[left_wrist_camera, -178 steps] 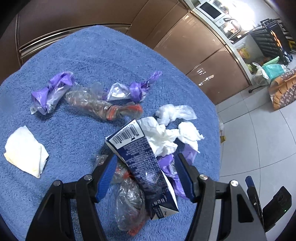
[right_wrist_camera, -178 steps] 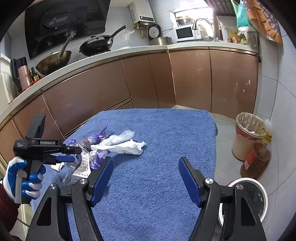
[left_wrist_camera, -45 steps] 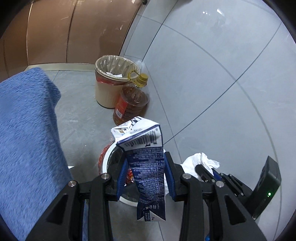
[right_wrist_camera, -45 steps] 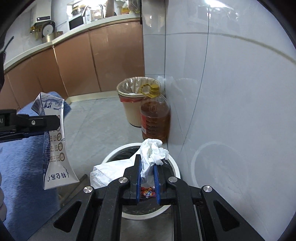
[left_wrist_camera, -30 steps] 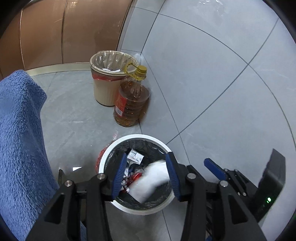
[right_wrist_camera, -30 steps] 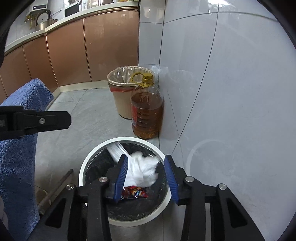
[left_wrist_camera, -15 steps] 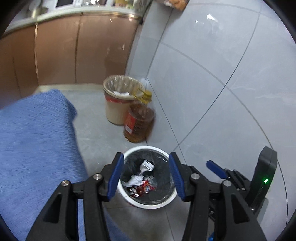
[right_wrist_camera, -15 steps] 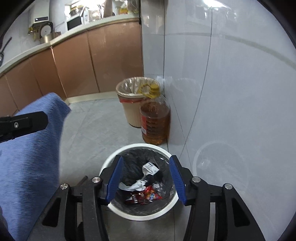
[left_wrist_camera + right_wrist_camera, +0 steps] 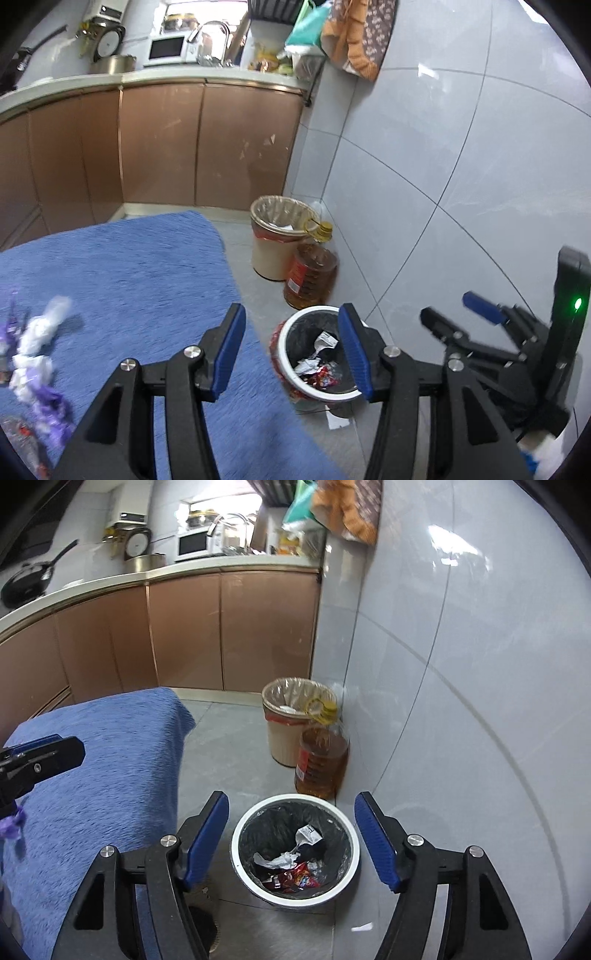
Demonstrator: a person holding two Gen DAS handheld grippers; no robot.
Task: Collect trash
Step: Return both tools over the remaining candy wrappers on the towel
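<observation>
1. Jaws: left gripper is spread wide and holds nothing; right gripper is likewise spread and holds nothing.
2. Position: right gripper hangs above the white-rimmed bin on the floor, black liner visible, bin framed between its blue pads. Left gripper sits over the edge of the blue towel, with the same bin showing between its pads.
3. Bin contents: crumpled white paper, a printed scrap and red wrappers lie at the bottom.
4. Remaining trash: a loose cluster on the towel at the far left of the left wrist view, well apart from the bin. White crumpled tissue, purple film twists, and something clear with red at the lower left edge. That corner is blurred, so the last item is possibly a crushed plastic wrapper; cannot confirm.
5. Handling judgement: all pieces look very light and soft. Tissue should compress readily and grip well. Film twists are likely slippery and springy, so take them at the knotted or bunched middle, not a loose tail. Nothing looks fragile.
6. Grasp note: pieces lie touching one another, so closing on one may drag a neighbour. Towel pile could snag in the pads if the approach is too low.
7. Bystanders: oil bottle and a lined beige bin stand just beside the white-rimmed bin against the tiled wall.
8. Progress judgement: part done, with several pieces still on the towel.
</observation>
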